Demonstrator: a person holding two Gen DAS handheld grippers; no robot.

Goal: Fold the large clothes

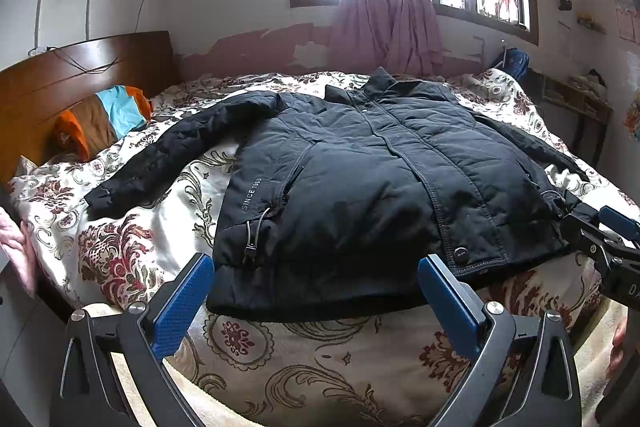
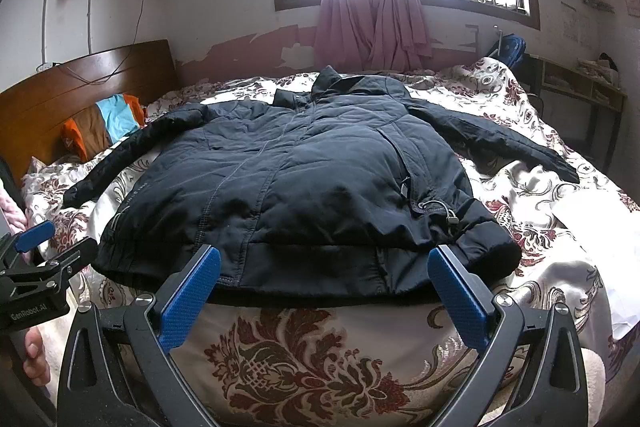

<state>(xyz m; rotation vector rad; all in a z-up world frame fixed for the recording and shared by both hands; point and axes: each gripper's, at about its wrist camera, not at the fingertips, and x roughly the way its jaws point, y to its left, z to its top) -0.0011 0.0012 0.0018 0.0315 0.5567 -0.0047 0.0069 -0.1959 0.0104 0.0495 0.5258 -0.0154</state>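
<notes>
A dark navy padded jacket point(image 1: 360, 183) lies flat, front up, sleeves spread, on the bed's cream floral quilt point(image 2: 296, 359). The left gripper point(image 1: 316, 303) and right gripper point(image 2: 324, 291) hover just before its hem, jaws spread wide, holding nothing. An orange, brown and blue pillow point(image 1: 104, 119) leans on the wooden headboard point(image 1: 80, 67).

A bed point(image 1: 328, 359) with a wooden headboard point(image 1: 84, 75) at nine o'clock carries a floral quilt point(image 2: 552, 227). A dark padded jacket point(image 1: 360, 179) lies flat at its centre, front up, collar toward twelve o'clock, sleeves spread. An orange, brown and blue pillow point(image 1: 104, 119) sits by the headboard.
</notes>
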